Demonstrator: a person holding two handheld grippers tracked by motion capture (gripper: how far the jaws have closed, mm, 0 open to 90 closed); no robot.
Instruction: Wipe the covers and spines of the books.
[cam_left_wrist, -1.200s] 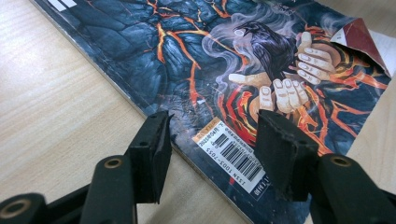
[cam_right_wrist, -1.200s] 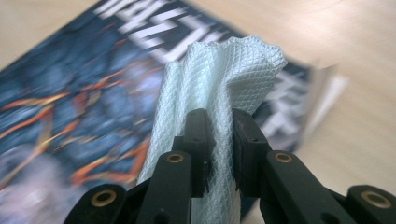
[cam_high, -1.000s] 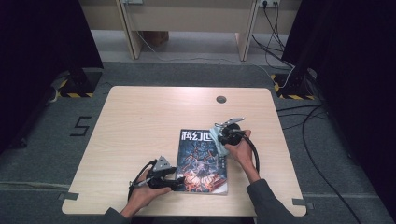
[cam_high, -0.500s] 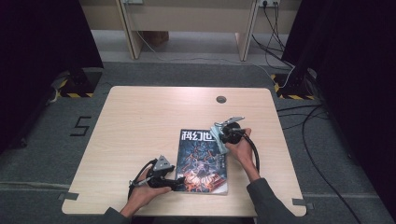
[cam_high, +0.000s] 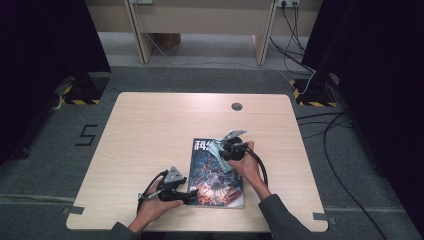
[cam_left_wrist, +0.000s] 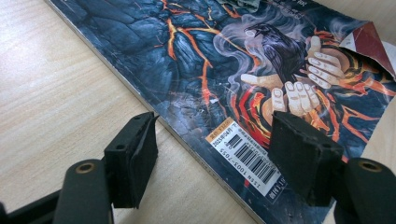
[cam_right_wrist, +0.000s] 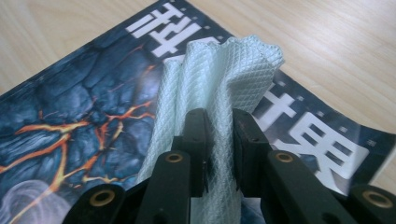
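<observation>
Nearest the person, the left gripper (cam_high: 192, 196) lay low at the near left corner of a magazine (cam_high: 212, 175), its jaws having just been opening and standing apart astride the spine edge, pressing nothing. The magazine looked thin, floppy and glossy, best steadied at an edge. Farther off, the right gripper (cam_right_wrist: 219, 140) pinched a soft, light waffle-weave cloth (cam_right_wrist: 219, 74), wrist angled down over the cover's title on the wooden table (cam_high: 150, 130).
</observation>
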